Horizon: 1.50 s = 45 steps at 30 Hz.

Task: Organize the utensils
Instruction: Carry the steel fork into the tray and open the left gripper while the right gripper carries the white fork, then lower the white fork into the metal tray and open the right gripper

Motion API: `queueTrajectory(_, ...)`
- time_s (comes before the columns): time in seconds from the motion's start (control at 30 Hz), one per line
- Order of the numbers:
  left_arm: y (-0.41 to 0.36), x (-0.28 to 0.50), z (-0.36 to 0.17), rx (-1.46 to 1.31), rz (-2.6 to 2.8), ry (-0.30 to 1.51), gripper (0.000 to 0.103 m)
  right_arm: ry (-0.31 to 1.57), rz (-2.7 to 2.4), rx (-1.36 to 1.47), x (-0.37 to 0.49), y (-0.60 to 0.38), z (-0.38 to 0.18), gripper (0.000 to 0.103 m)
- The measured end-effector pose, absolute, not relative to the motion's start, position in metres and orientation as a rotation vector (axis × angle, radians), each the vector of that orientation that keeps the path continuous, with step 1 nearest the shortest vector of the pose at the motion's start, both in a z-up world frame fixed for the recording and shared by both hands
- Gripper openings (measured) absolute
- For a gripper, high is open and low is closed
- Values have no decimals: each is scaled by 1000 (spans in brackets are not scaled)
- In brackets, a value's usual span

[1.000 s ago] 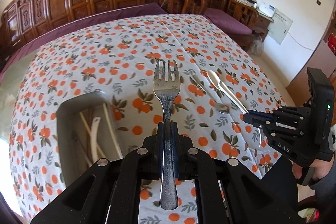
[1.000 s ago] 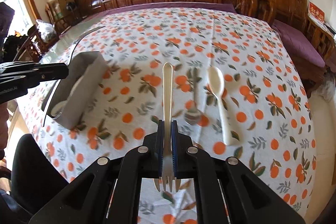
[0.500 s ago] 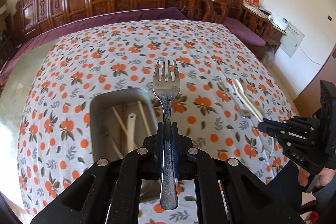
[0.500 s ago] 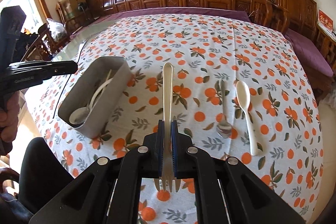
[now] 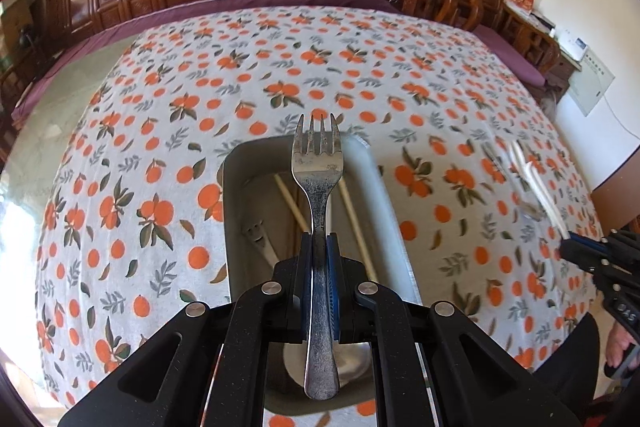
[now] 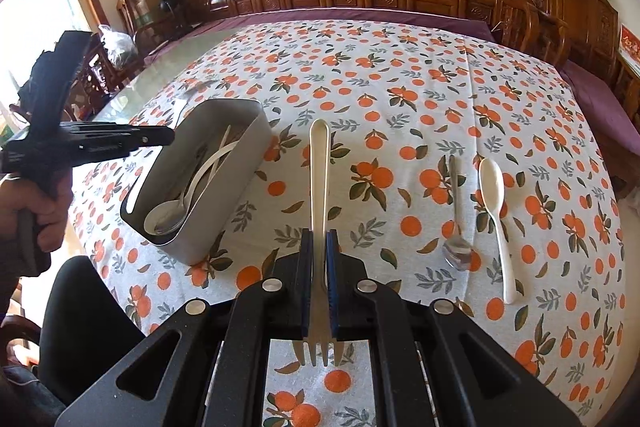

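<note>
The metal fork (image 5: 318,187) is held up in the air right over the grey box (image 5: 384,203). Its prongs point away from the camera, toward the far end of the box, and its handle comes back through the left gripper (image 5: 319,259). The fork's long line runs nearly the same way as the box's long line, so it looks ready to go in lengthways. The left gripper is squeezed tight on the fork's handle, about halfway along it. The box sits on the tablecloth (image 5: 160,147) with oranges on it. Inside the box there are already chopsticks (image 5: 290,201), a small fork-like thing and a spoon (image 6: 170,217). I think the next move is to lower the fork and let it drop in, keeping it lined up with the box so the prongs do not catch on the rim. The left gripper is the nearer one to the box. The right gripper (image 6: 319,259) is off to the side of the box and pinches a white fork (image 6: 320,195) tight. This one is held the other way round: its handle points away across the table and its prongs point back toward the person. Farther to the right, a small metal spoon (image 6: 456,219) and a white spoon (image 6: 496,219) lie side by side on the cloth, not touching, waiting their turn.
</note>
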<state>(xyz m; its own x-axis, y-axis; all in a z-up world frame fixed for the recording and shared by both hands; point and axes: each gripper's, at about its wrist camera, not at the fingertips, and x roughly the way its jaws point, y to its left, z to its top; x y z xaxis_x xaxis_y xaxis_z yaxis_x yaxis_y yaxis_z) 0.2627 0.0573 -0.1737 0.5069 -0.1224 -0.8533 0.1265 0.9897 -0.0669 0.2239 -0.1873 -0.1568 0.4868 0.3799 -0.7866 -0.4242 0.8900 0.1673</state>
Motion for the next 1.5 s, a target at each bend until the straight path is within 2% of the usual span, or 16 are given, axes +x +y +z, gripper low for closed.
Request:
queueTrajectory(0.43,59,284,-214,49,-101,1121,6,952,506,-51,229,-179,-158,8)
queueTrajectory(0.83,61,292,-224,44,-91,1176,6,952,520,-74,232,-163,-155,8)
queueTrajectory(1.5,100,242,-156,-28,-93,1007,6,954,619,-78,245,-89,-147,8)
